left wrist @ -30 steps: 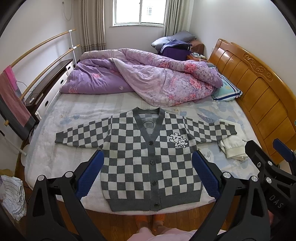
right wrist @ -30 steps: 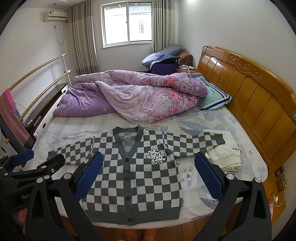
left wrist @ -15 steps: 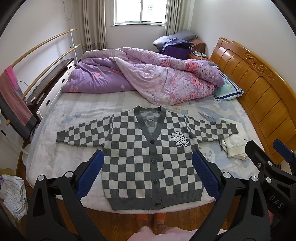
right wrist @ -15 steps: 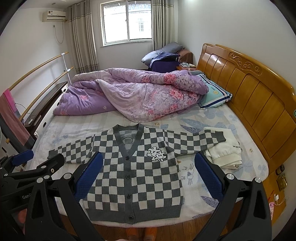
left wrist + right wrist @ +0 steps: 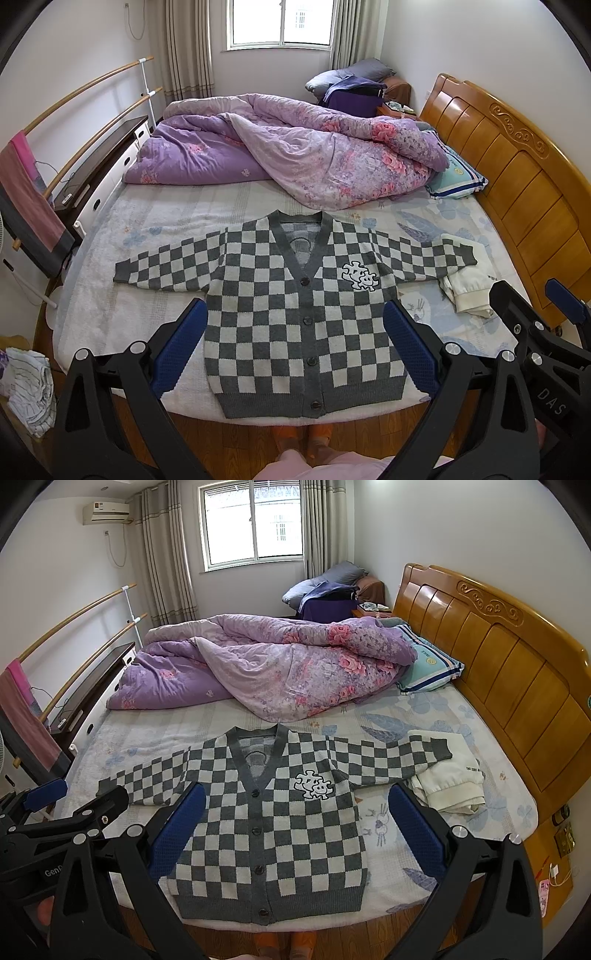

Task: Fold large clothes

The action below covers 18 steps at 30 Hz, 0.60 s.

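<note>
Standing at the foot edge of the bed [image 5: 110, 325], we hold both claws up above the checked cardigan [image 5: 295, 332], which lies flat and buttoned on the sheet with its hem toward us at 6 o'clock and its collar at 12. Our left gripper [image 5: 295, 350] has its blue pads spread wide and grasps nothing; our right gripper [image 5: 295, 830] is likewise released and empty. One sleeve reaches out to 9 o'clock; the other runs to 3 o'clock, its cuff resting on a folded white garment [image 5: 454, 782]. We judge the knit soft, thick and fairly heavy, likely to stretch and sag if lifted by one point. We would pinch each cuff, or the shoulder seam and hem corner together, and drag little, since the sheet may bunch.
</note>
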Motion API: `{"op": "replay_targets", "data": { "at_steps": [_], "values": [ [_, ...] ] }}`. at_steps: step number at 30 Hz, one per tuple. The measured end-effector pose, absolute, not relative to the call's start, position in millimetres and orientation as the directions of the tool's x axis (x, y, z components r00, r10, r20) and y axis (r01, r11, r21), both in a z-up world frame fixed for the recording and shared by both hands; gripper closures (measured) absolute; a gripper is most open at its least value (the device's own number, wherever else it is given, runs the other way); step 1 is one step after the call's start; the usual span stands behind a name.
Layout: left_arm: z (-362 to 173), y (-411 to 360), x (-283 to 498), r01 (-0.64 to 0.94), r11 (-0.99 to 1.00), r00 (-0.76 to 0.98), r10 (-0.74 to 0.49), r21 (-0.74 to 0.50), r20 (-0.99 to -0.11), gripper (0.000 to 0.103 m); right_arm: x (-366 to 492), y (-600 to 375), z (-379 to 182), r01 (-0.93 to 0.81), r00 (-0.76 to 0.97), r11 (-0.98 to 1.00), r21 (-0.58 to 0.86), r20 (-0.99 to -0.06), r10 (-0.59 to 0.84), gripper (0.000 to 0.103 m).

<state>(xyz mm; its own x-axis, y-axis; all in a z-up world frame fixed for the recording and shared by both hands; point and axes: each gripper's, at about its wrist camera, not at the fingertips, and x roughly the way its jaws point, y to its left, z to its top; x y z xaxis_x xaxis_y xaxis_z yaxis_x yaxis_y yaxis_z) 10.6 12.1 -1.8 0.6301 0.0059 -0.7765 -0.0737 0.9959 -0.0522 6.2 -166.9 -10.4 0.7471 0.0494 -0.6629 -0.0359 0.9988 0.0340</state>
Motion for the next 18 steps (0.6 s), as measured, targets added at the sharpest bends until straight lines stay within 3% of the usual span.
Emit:
{"op": "replay_targets", "data": {
  "at_steps": [18],
  "values": [
    [-2.5,10.0,10.1,-0.074,0.996,0.629,0.010,-0.047,-0.778,0.007,6.7,-166.2,-9.8,-0.034,0.744,0.999,0.036,-0.667,0.049,0.007]
  ]
}}
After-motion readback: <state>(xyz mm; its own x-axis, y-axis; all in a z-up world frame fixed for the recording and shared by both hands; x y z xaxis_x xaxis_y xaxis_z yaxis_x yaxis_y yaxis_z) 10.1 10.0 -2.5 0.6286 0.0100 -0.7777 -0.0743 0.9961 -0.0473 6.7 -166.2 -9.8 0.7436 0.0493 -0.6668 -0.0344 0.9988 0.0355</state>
